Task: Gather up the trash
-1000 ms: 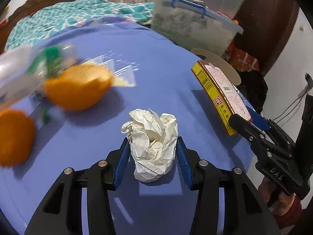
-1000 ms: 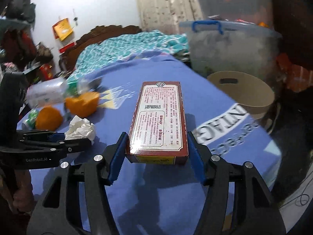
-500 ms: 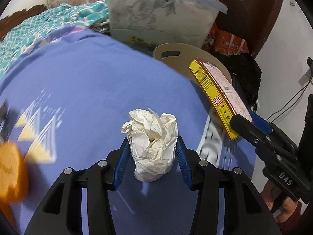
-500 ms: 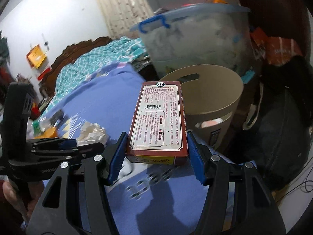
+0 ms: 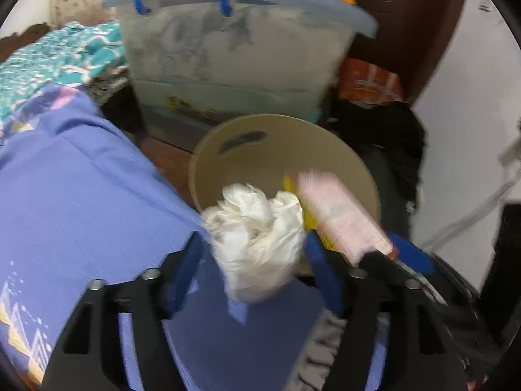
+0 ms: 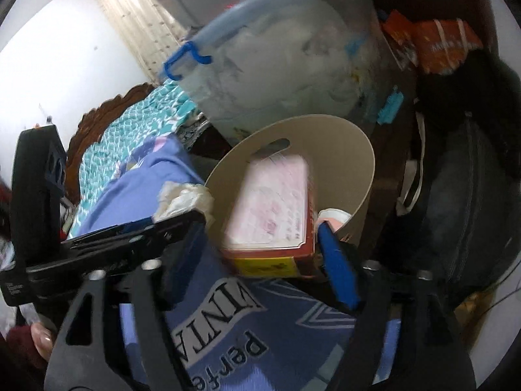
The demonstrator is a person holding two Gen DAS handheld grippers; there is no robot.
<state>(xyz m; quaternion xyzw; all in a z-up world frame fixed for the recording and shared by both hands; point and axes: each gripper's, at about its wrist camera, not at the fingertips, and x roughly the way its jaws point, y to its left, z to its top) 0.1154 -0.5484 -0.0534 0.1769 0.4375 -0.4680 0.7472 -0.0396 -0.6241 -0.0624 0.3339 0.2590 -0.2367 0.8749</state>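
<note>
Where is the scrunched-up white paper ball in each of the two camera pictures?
Left wrist view: the crumpled white paper ball sits low in the middle, between the left gripper's blue pads, which have just been opening, in front of the bin.
Right wrist view: the same ball shows at middle left, just left of the bin's rim.
Shared landmark: the round beige waste bin with a slot handle.

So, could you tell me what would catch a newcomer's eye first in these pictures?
Probably the crumpled white paper wad between the open left gripper jaws and the red-and-yellow carton between the open right gripper jaws, both blurred at the mouth of the round beige bin beside the blue-covered bed. Both grippers' jaws have just been opening. Behind the bin stands a big clear storage tub.
</note>
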